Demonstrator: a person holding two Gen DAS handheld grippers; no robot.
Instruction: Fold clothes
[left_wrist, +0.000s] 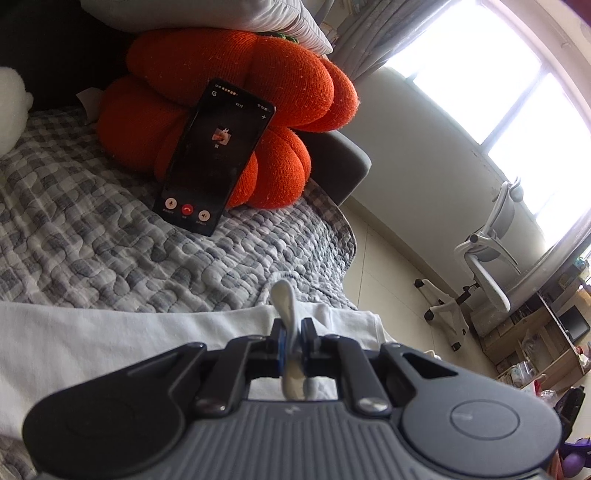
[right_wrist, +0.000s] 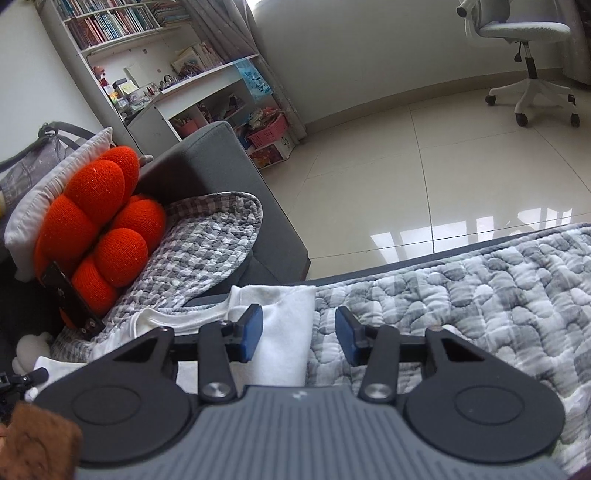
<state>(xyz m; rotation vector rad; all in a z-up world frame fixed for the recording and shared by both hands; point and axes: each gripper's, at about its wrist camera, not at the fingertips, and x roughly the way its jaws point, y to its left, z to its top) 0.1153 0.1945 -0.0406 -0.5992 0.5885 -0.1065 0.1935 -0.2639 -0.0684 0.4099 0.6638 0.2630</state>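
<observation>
A: Left gripper (left_wrist: 293, 345), jaw state?

B: Closed down to a thin gap, and that gap is filled with cloth. A pinched ridge of the white garment (left_wrist: 110, 339) stands up between the blue pads (left_wrist: 281, 345) and pokes out past the tips. Firm hold, as far as the left wrist view shows.

A: Right gripper (right_wrist: 299, 334)?

B: Jaws wide apart, nothing between them. The left pad (right_wrist: 251, 332) hangs over the folded edge of the white garment (right_wrist: 284, 332); the other pad is over the grey checked quilt (right_wrist: 461, 302). Contact between pad and cloth: cannot tell from this angle.

A: Garment condition and position?

B: It lies on the grey checked quilt (left_wrist: 110, 221) that covers the sofa, near the front edge. In the left wrist view it spreads as a broad, mostly flat white band across the lower frame, with one hemmed edge at the right end. In the right wrist view a section is doubled over into a narrow upright strip, and more of it bunches loosely to the left with a ribbed hem showing.

A: Surroundings?

B: Orange pumpkin cushion (left_wrist: 229, 110) at the back of the sofa, with a phone (left_wrist: 214, 158) propped against it, screen lit. White office chair (right_wrist: 528, 66) on the tiled floor (right_wrist: 406, 166), well apart. Bookshelf (right_wrist: 147, 55) by the wall.
</observation>
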